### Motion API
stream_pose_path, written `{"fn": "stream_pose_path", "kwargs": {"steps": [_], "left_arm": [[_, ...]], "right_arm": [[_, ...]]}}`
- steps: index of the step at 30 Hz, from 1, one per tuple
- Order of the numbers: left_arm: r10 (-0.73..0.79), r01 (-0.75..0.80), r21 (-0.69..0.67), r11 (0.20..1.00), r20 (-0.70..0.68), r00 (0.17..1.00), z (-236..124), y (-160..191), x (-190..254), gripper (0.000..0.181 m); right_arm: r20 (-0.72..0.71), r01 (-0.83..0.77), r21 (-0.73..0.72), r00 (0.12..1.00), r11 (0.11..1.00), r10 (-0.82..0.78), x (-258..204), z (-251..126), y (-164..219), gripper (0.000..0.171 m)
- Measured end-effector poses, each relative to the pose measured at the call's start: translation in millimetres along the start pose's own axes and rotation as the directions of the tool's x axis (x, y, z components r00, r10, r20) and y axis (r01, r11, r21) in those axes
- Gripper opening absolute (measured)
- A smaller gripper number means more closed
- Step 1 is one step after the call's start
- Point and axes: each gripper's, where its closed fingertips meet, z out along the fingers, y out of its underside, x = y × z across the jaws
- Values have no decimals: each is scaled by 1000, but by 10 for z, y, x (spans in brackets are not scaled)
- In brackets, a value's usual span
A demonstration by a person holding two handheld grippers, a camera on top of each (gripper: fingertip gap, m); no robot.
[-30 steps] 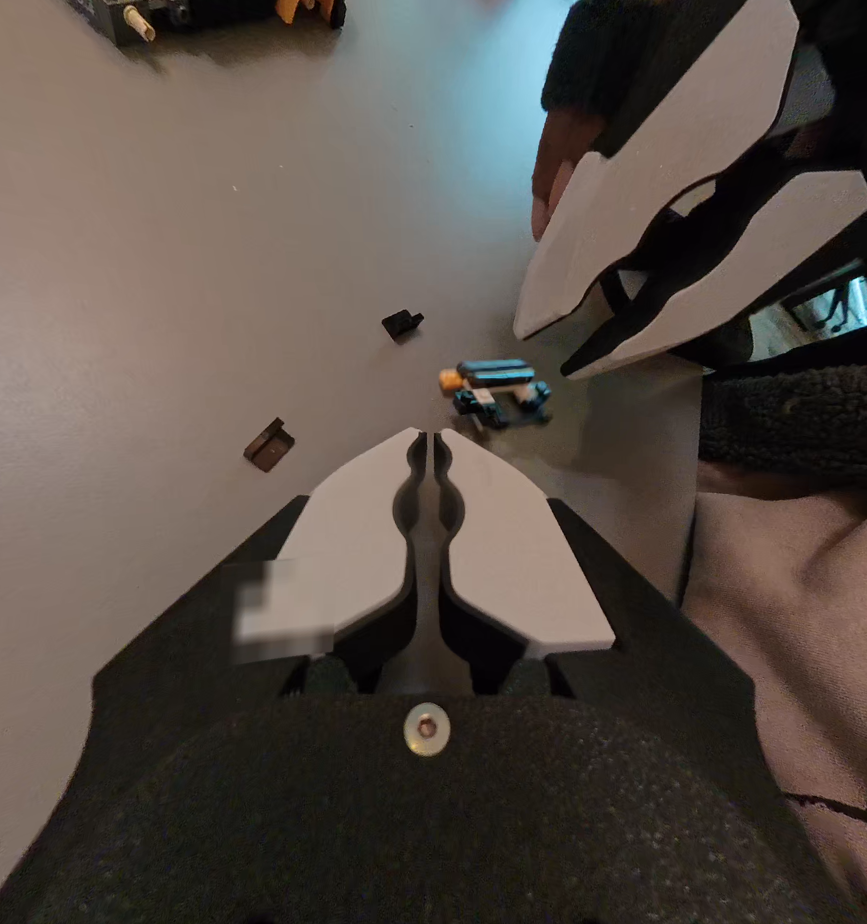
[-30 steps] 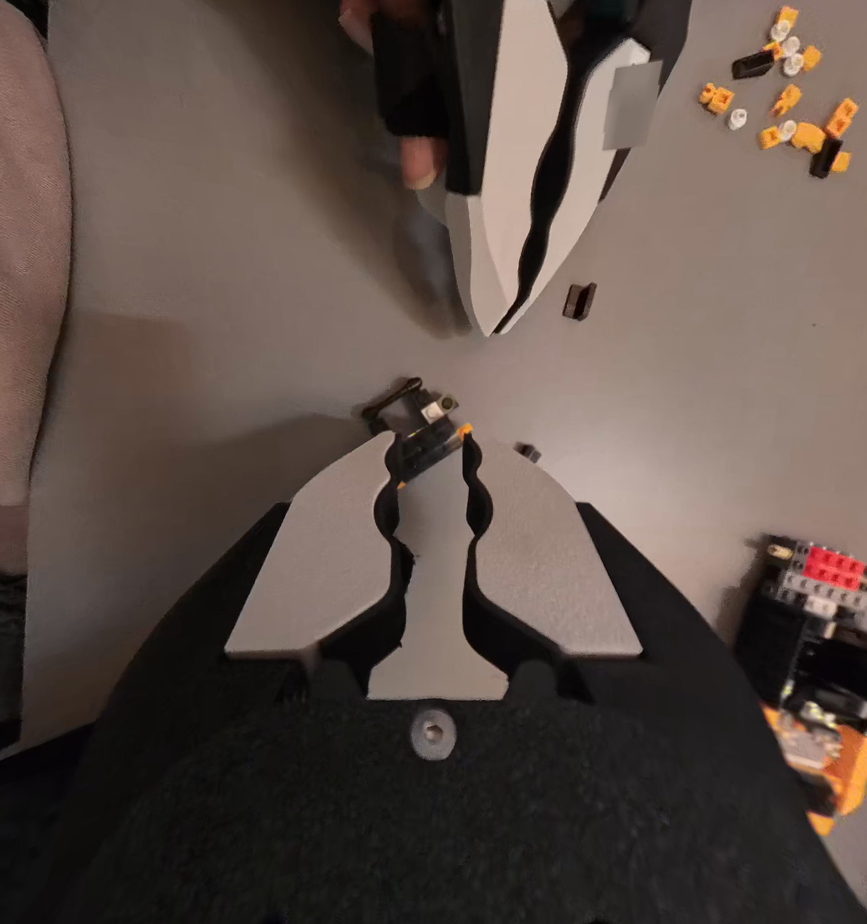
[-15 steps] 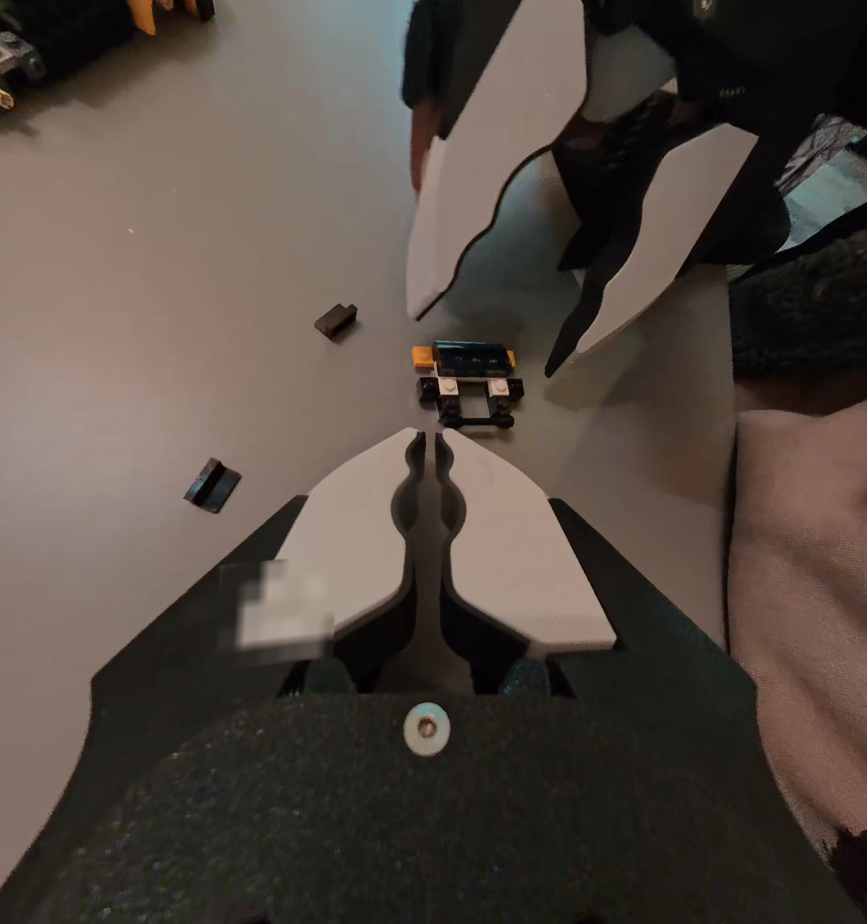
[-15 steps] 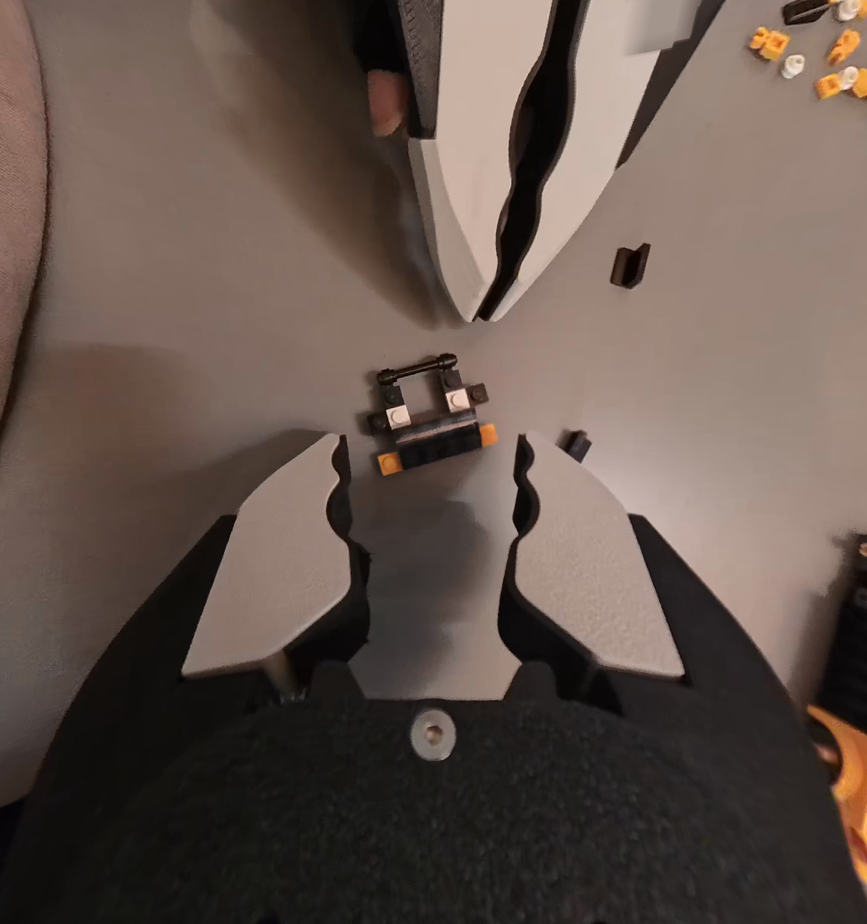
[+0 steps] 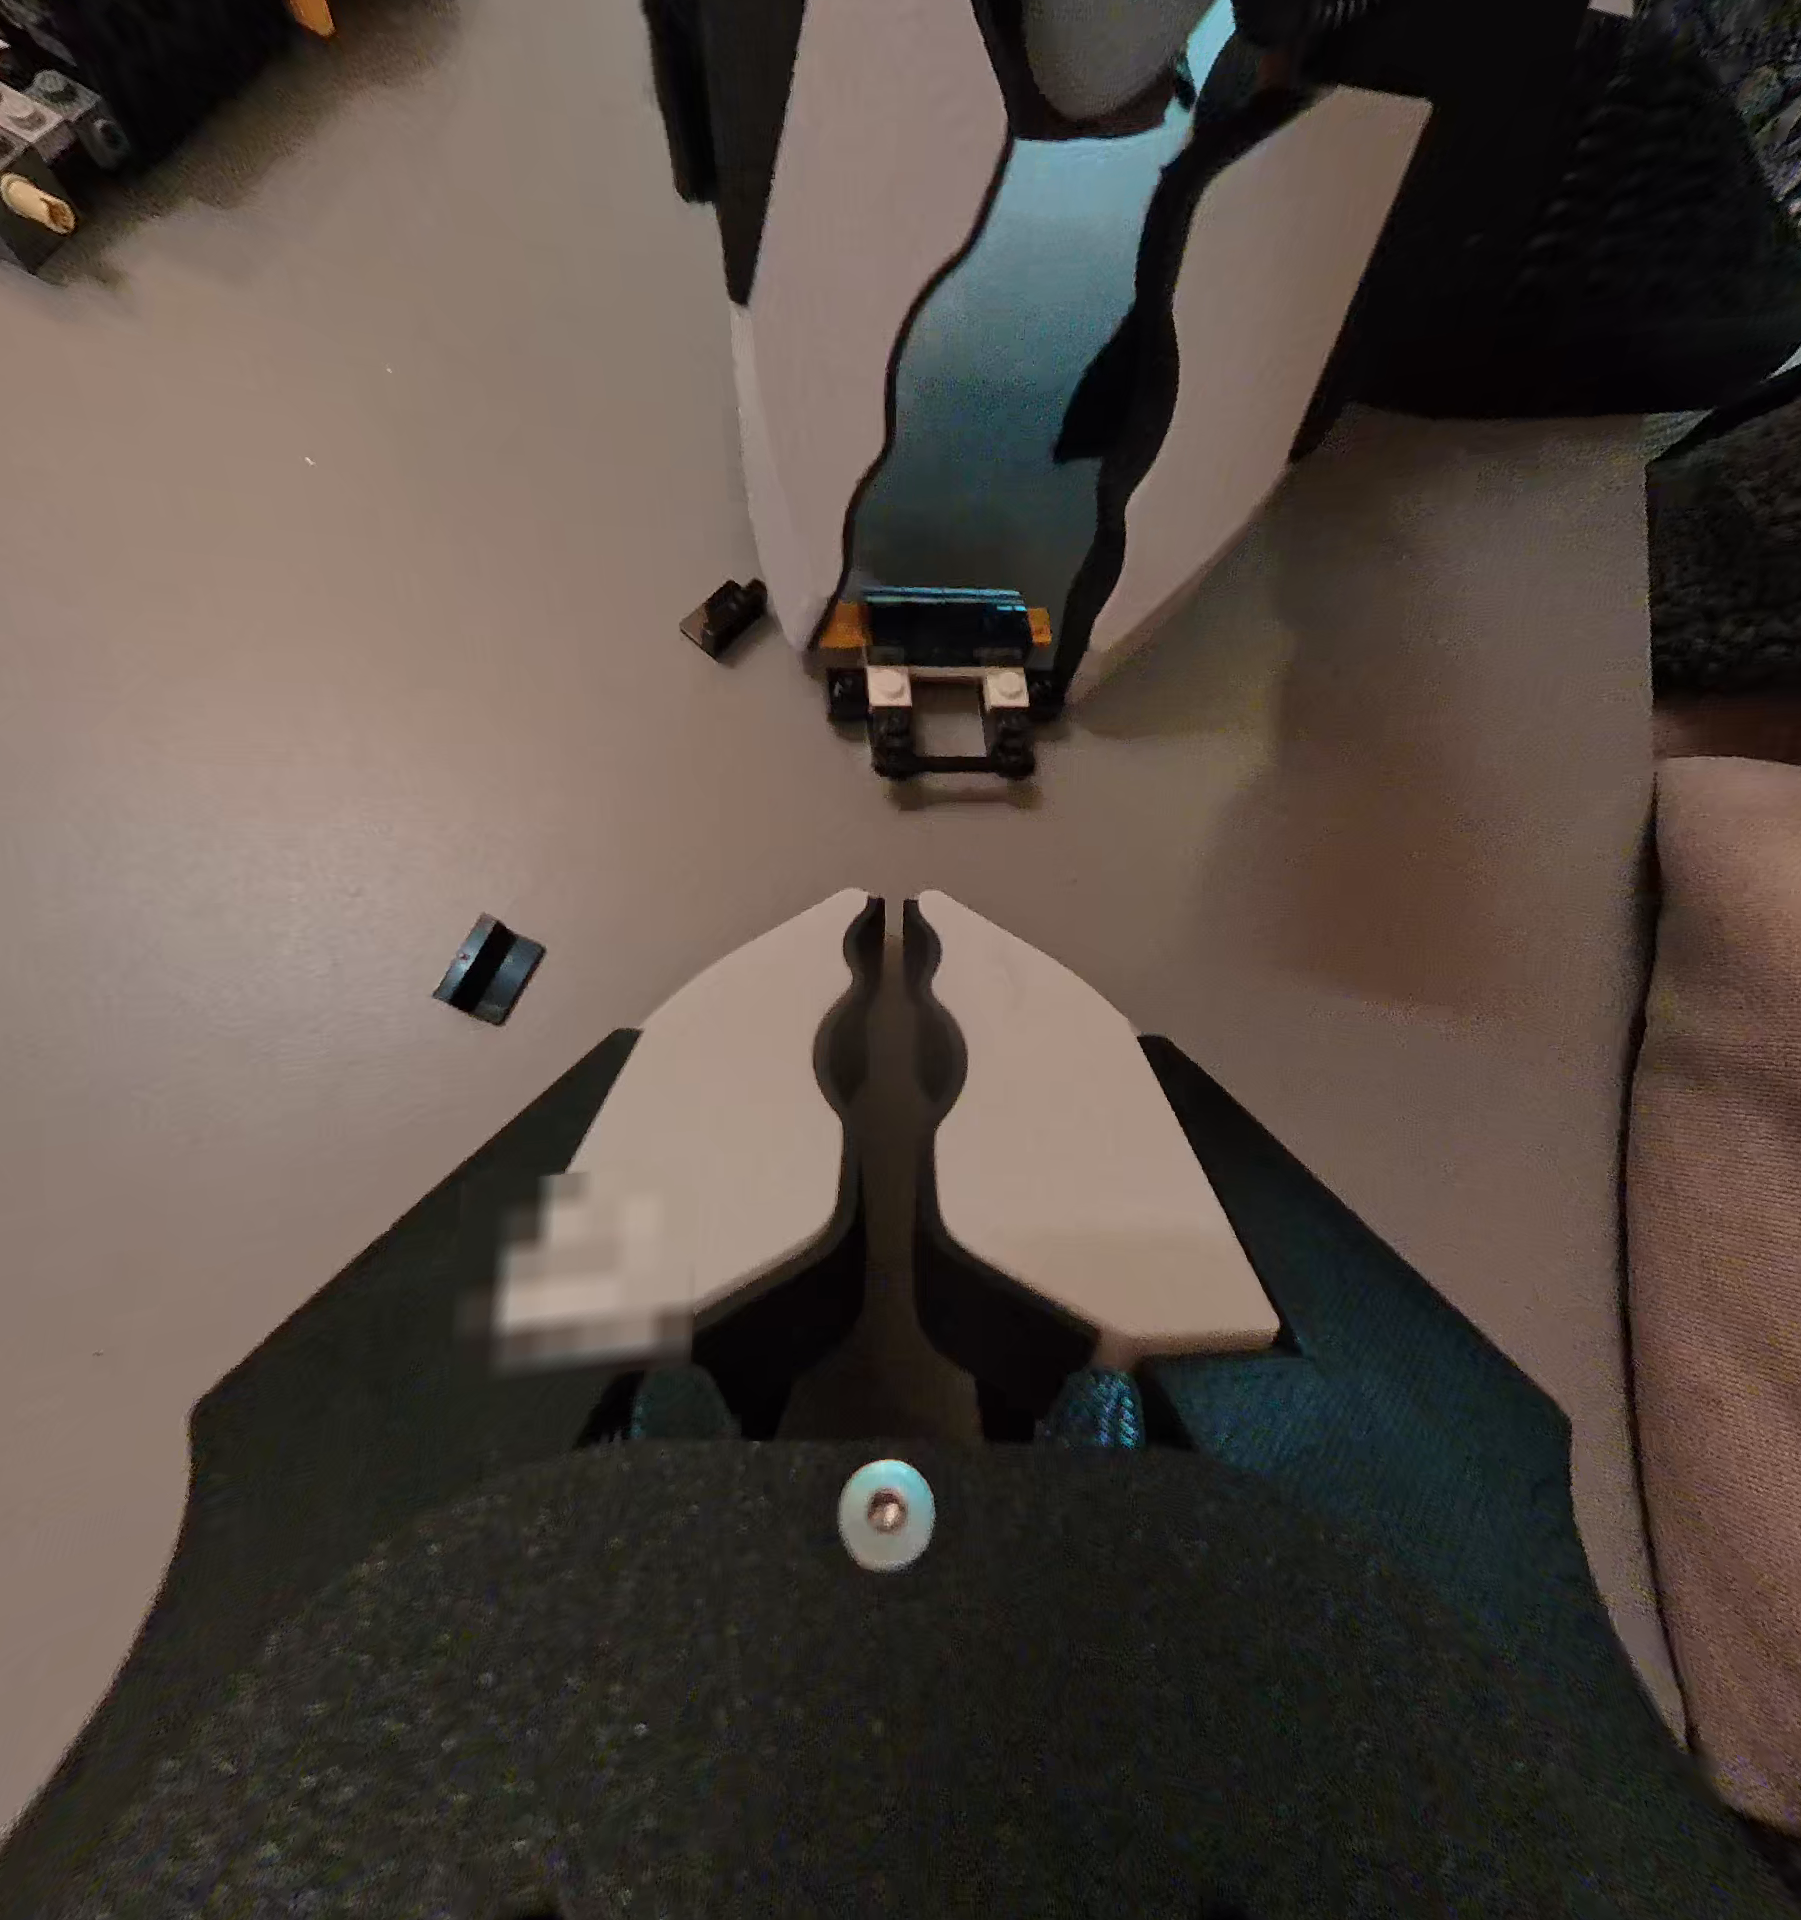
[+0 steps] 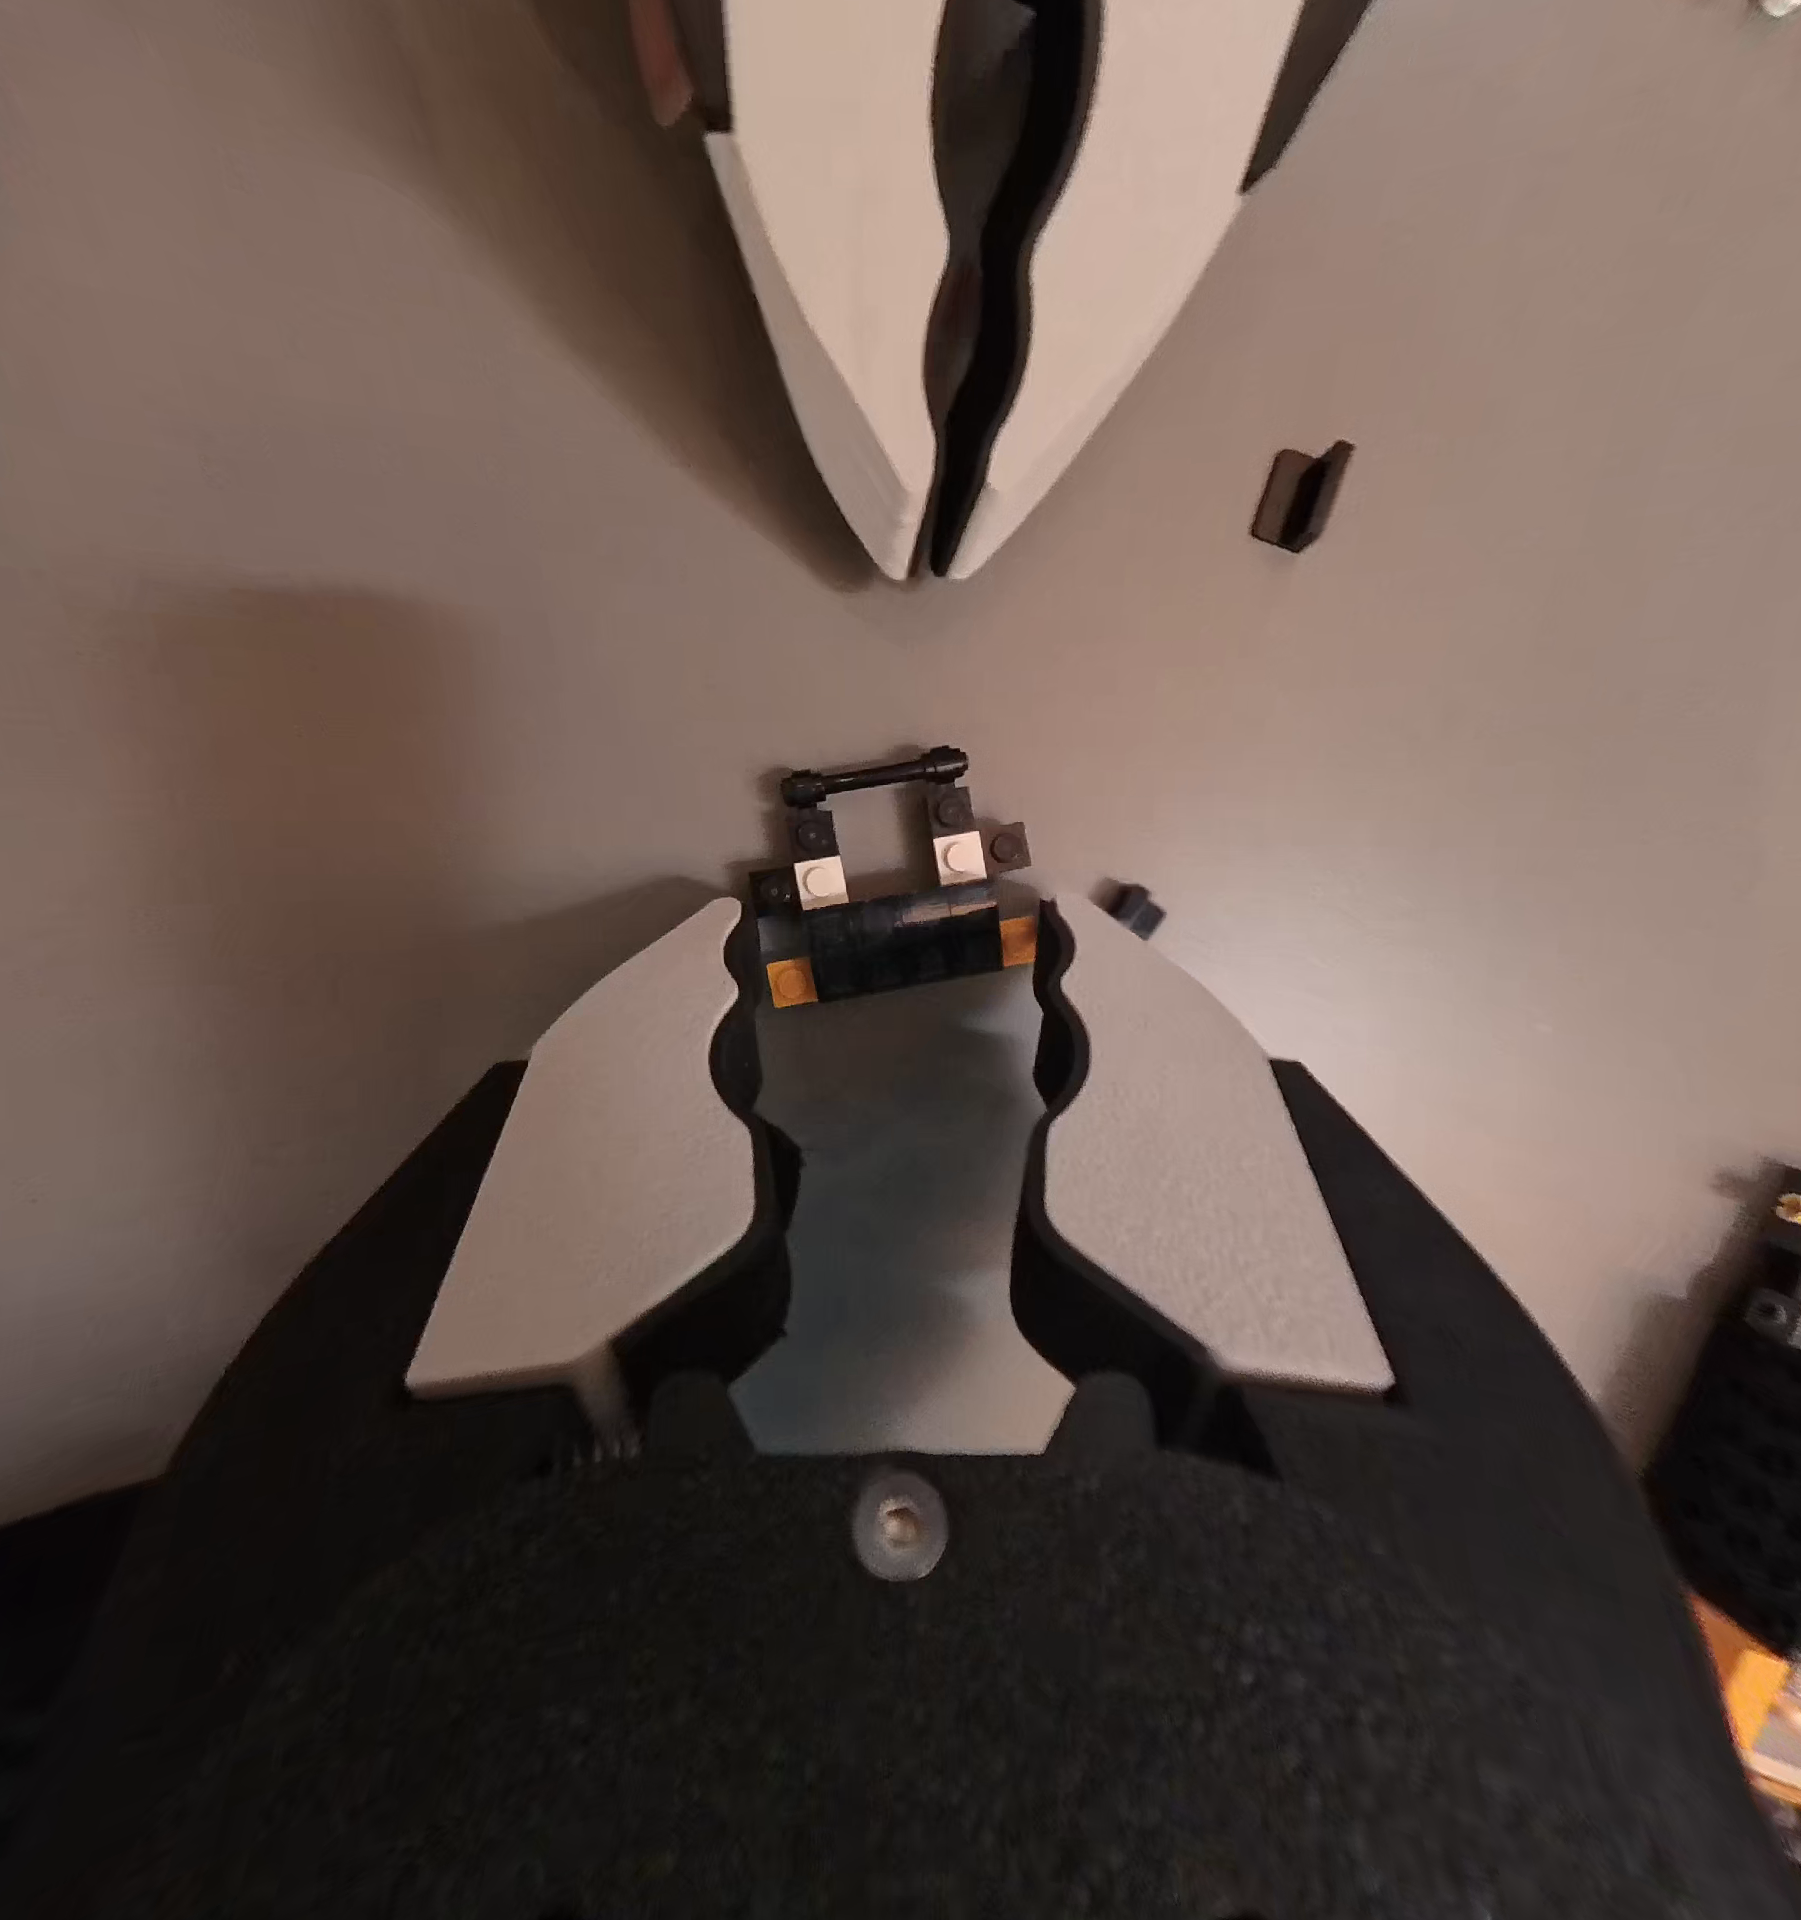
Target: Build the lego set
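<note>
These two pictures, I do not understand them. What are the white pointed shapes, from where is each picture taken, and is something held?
The white shapes are fingers of two hand-held grippers; a person holds one in each hand. Each gripper carries a camera looking forward along its fingers, and each picture also shows the other gripper opposite. The left gripper is shut and empty. The right gripper is open, its fingers on either side of a small lego assembly lying on the grey table; whether they touch it is unclear. Two loose black pieces lie nearby, and a bigger partly built model stands at the edge.
</note>
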Motion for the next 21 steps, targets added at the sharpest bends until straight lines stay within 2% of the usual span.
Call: {"fn": "stream_pose_path", "kwargs": {"steps": [8, 15, 21], "left_arm": [[29, -29, -21, 999, 44, 999, 4, 28, -36, 3], [48, -46, -21, 999, 94, 994, -11, 24, -98, 1], [58, -55, -25, 998, 142, 988, -39, 14, -150, 0]], "right_arm": [[16, -26, 61, 1000, 998, 25, 147, -66, -47, 50], [79, -119, 272, 992, 955, 101, 150, -284, -309, 50], [210, -216, 461, 969, 860, 131, 99, -540, -626, 50]]}}
